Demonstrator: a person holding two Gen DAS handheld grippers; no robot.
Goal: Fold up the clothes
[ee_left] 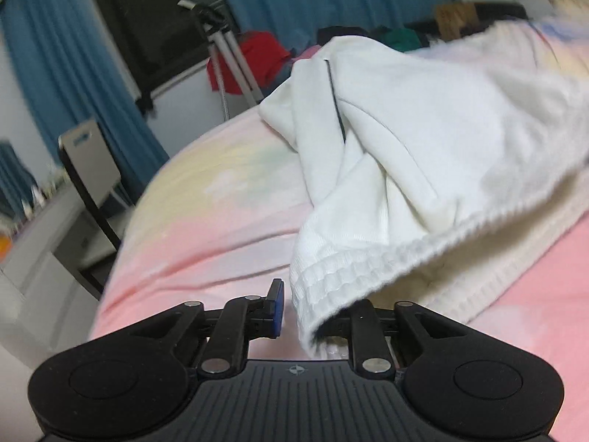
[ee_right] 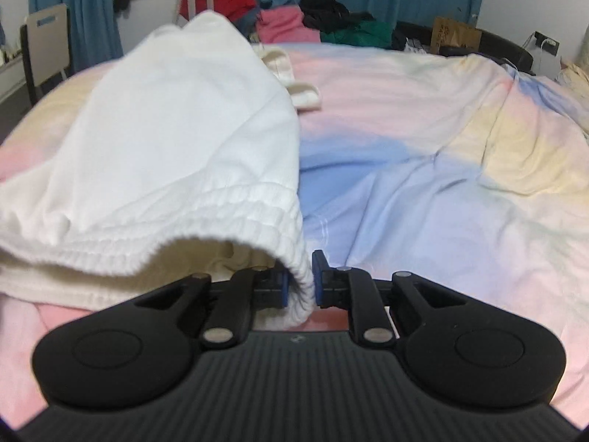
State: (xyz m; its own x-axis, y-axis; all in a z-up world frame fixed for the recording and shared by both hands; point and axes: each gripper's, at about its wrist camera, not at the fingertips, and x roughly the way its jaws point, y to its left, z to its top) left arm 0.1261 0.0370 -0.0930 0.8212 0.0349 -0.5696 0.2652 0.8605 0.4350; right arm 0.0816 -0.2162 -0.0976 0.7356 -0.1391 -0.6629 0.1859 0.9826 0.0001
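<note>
A white garment (ee_left: 405,129) with a ribbed elastic waistband is lifted off a pastel pink, blue and yellow bed sheet (ee_left: 206,228). In the left wrist view the waistband's end drapes over the right finger of my left gripper (ee_left: 314,305) and hides it. The blue left pad (ee_left: 277,300) stands a little apart from the cloth, so the jaws are slightly open. In the right wrist view my right gripper (ee_right: 300,283) is shut on the waistband's other end. The garment (ee_right: 176,118) rises to the left of it, over the sheet (ee_right: 423,184).
A pile of red, pink, black and green clothes (ee_right: 331,22) lies at the bed's far side, beside a cardboard box (ee_right: 454,37). A cream ribbed cloth (ee_right: 298,88) lies behind the garment. A chair (ee_left: 92,162) and a tripod (ee_left: 221,55) stand beyond the bed's left edge, before blue curtains.
</note>
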